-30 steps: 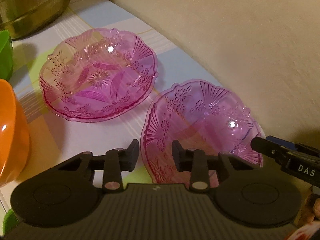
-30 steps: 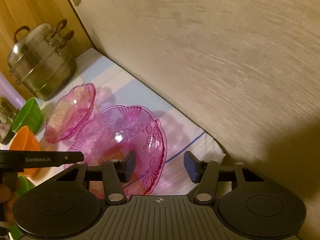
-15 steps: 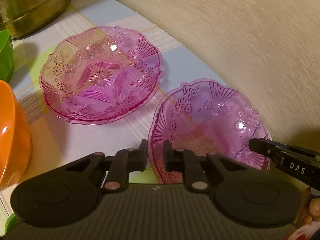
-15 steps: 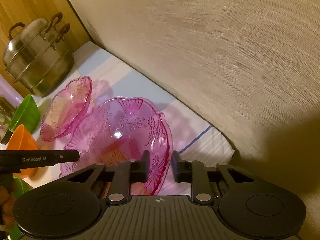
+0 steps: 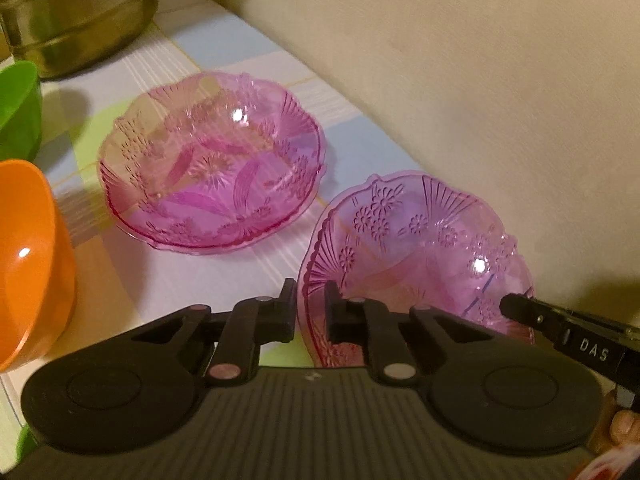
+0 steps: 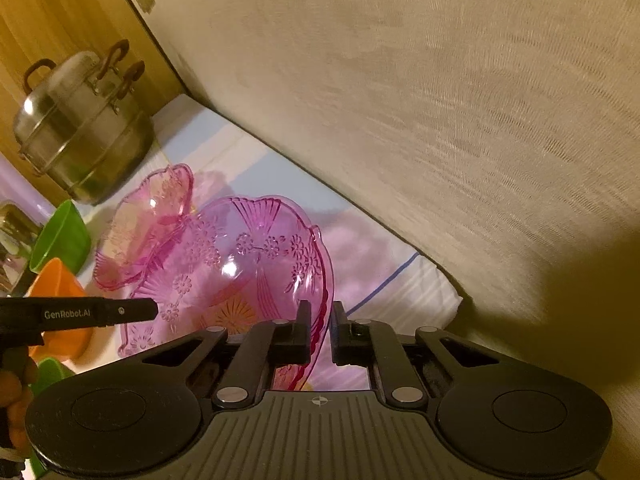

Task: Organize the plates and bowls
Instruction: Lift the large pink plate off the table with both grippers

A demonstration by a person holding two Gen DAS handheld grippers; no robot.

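Observation:
Two pink glass bowls are on the patterned tablecloth by the wall. The near pink bowl [image 5: 420, 248] is tilted and raised off the cloth. My left gripper [image 5: 311, 292] is shut on its left rim. My right gripper [image 6: 320, 312] is shut on its right rim; this bowl also shows in the right wrist view [image 6: 240, 272]. The far pink bowl [image 5: 212, 160] rests flat on the cloth, apart from both grippers; it shows in the right wrist view [image 6: 148, 224] behind the held bowl.
An orange bowl [image 5: 28, 260] and a green bowl [image 5: 16, 108] stand at the left. A steel steamer pot [image 6: 80, 128] stands at the far end. A beige wall [image 5: 480, 80] runs along the right side. The striped tablecloth [image 5: 160, 272] lies underneath.
Both grippers have closed onto opposite rims of the near pink bowl, and the bowl has tilted up off the cloth.

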